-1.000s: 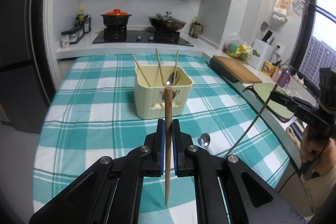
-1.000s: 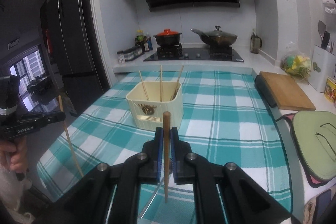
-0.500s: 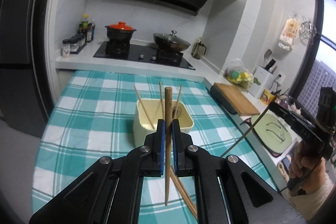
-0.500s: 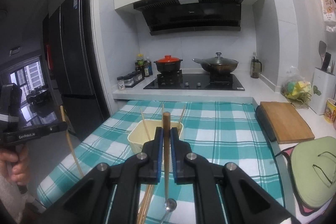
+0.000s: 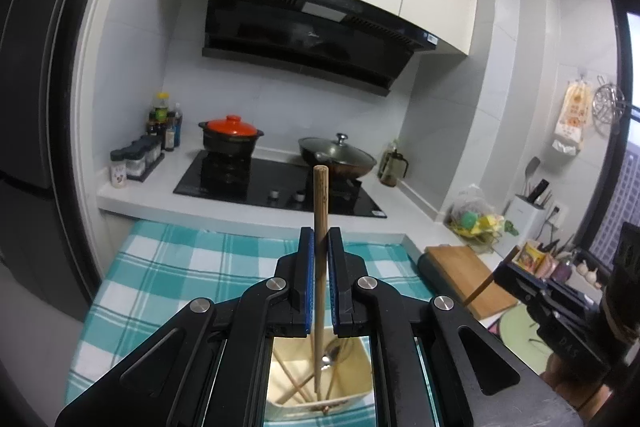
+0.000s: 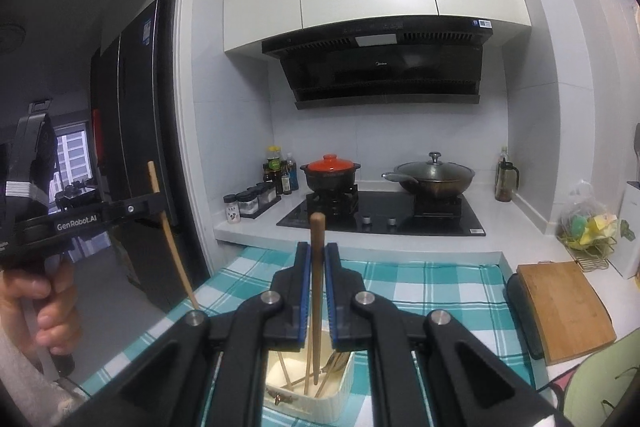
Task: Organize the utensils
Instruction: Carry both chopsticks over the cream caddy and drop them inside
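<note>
Chopsticks occupy both tools: I have my left hand-held gripper [image 5: 319,279] and right hand-held gripper [image 6: 316,287] each clamped on one chopstick [image 5: 320,227], above the cream bin [image 6: 344,385]. Next: lower, release inside.

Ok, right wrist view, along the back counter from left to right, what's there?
Spice jars → sauce bottles → orange-lidded pot → lidded wok → glass jug → bagged produce.

Black linkage arms with silver rivets, blue-padded fingers [image 5: 305,279]; "GenRobot.AI" lettering on left gripper [image 6: 154,205].
</note>
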The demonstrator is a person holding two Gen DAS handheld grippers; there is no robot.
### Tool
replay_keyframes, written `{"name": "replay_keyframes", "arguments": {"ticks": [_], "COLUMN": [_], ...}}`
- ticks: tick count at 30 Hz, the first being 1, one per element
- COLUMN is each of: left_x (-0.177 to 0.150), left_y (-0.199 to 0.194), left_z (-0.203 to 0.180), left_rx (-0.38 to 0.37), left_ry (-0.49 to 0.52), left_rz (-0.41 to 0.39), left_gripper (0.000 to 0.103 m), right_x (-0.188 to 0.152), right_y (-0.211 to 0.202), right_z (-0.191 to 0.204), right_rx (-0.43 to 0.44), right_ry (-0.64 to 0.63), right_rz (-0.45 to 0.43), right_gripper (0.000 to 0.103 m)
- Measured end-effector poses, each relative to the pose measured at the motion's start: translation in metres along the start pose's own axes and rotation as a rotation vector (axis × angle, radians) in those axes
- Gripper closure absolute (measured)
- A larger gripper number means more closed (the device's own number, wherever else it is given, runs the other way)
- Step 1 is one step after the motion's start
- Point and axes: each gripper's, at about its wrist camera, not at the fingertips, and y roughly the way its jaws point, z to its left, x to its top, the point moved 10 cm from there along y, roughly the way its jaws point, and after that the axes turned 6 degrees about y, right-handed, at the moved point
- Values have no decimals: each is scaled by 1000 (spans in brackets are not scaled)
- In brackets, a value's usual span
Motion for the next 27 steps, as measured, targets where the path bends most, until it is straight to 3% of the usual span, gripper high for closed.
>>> {"name": "replay_keyframes", "arguments": {"ticks": [4,10,13,19,21,24,26,27], "left_x": [-24,-84,-107,-129,-129,-125,-120,-118], "left_y": [47,106,126,144,142,125,103,91], "left_z": [8,18,22,23,25,27,28,28], "left_rx": [32,52,57,72,75,72,85,88], "left_ry": [-4,-12,-16,-14,-23,-36,-8,16], "left_rz": [58,217,282,351,351,347,337,333], "left_gripper": [99,99,99,98,94,73,54,52], "right_x": [-18,-74,-102,-128,-133,-137,-130,-125], "right_y": [42,107,135,173,183,193,187,180], "right_z": [-1,-14,-25,-38,-41,-41,-40,-39], "right_rx": [19,30,29,36,30,21,12,15], "right_ry": [-22,17,54,118,141,149,147,149], "right_rz": [53,279,377,464,484,502,481,469], "right_gripper": [96,96,96,92,91,74,73,73]}}
